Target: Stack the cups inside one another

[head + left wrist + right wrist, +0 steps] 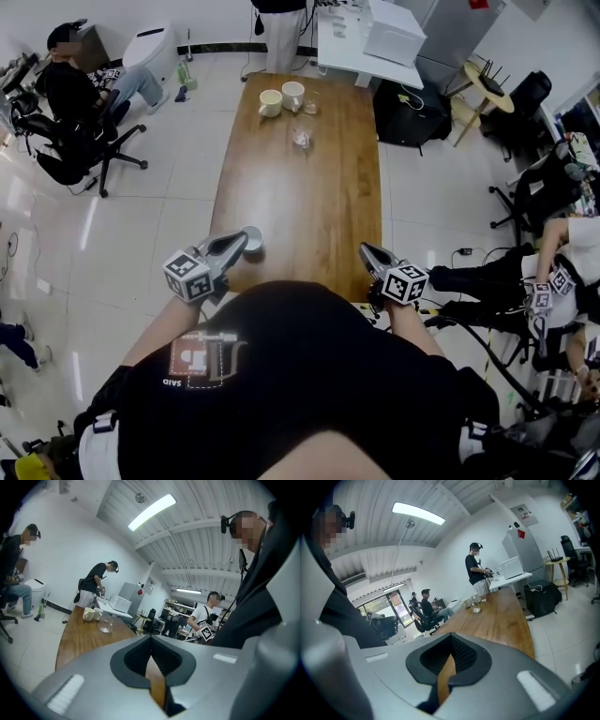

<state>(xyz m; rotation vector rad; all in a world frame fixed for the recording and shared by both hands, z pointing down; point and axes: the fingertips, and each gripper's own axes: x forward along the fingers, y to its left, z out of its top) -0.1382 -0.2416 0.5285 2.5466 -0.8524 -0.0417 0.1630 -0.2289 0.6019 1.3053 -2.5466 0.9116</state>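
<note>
Far off: white mug (270, 102), second mug (293, 95), glass cup (301, 137) (all unstacked).

Near end of the surface (300, 206) is hidden under the wearer's torso (291, 375). Far-end cups (293, 94): two white mugs (270, 102) readable, clear glass ones (302, 137) too small to count. Both gripper views show them only as tiny shapes, no detail.

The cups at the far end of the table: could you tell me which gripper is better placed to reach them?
Left, slightly. The cups sit left of the table's midline, more in line with the left gripper; the right gripper is further across. Both are shut, empty and far away.
</note>
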